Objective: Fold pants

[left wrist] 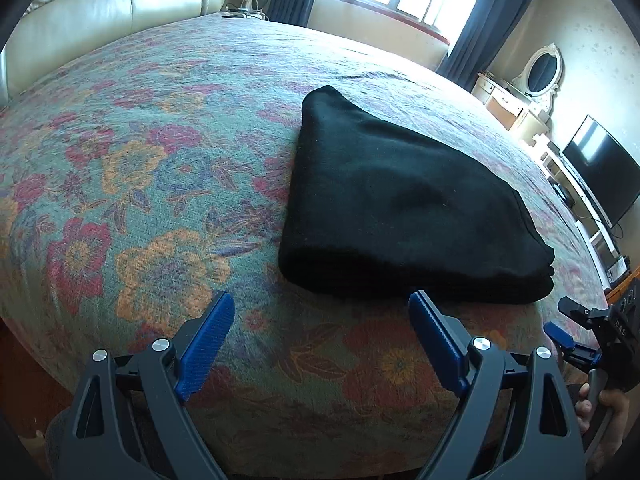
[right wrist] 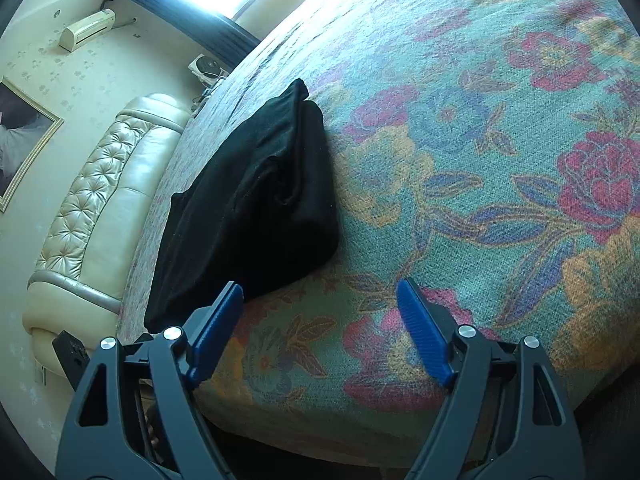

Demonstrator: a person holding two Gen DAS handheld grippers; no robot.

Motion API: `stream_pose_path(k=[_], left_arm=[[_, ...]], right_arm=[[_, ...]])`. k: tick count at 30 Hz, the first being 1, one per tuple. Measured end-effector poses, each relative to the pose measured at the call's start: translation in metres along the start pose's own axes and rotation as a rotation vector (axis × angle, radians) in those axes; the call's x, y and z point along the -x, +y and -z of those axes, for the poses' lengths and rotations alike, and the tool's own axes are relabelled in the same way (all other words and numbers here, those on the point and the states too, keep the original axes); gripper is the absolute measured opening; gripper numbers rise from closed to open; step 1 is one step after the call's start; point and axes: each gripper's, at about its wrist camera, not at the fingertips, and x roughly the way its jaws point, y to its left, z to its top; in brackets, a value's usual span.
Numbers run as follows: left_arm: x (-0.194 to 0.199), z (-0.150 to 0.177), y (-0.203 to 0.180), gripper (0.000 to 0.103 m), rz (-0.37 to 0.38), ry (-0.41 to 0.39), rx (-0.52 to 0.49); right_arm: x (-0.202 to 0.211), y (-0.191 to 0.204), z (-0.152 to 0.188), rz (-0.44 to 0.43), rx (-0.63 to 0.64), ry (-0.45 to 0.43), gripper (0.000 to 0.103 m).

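Note:
The black pants (left wrist: 400,204) lie folded into a thick stack on the flowered bedspread (left wrist: 160,140). My left gripper (left wrist: 320,304) is open just short of the stack's near edge, nothing between its blue pads. The other tool shows at the right edge of this view, held by a hand (left wrist: 600,404). In the right wrist view the folded pants (right wrist: 248,200) lie left of centre. My right gripper (right wrist: 320,292) is open over the bedspread (right wrist: 480,160), its left pad (right wrist: 220,320) near the stack's corner, apart from it.
A cream leather headboard (left wrist: 112,4) runs along the far side of the bed. A window with dark curtains (left wrist: 488,20), a dressing table with oval mirror (left wrist: 540,72) and a television (left wrist: 600,172) stand beyond the bed. The bed's near edge drops just under both grippers.

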Motion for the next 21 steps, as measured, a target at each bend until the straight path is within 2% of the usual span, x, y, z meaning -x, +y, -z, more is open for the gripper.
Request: stream_pose_path(k=[4,10,14,16,18,21], left_arm=[[0.007,0.005,-0.016,0.087,-0.023,-0.025,-0.032],[0.016,0.013,-0.035,0.087,-0.064,-0.046,-0.068],[0.019,0.017,-0.043,0.087,-0.080,-0.062,-0.097],[0.022,0.019,-0.047,0.087,-0.086,-0.077,-0.120],[0.025,0.021,-0.053,0.087,-0.092,-0.095,-0.145],[0.030,0.019,-0.058,0.087,-0.101,-0.127,-0.171]], right_arm=[[-0.001,0.008,0.003,0.042,0.029,-0.012,0.080],[-0.003,0.031,0.014,0.170,0.148,-0.036,0.080],[0.000,0.051,0.027,0.270,0.229,-0.103,0.081],[0.003,0.063,0.033,0.298,0.289,-0.142,0.081],[0.005,0.077,0.039,0.320,0.350,-0.173,0.088],[0.007,0.093,0.047,0.339,0.429,-0.202,0.089]])
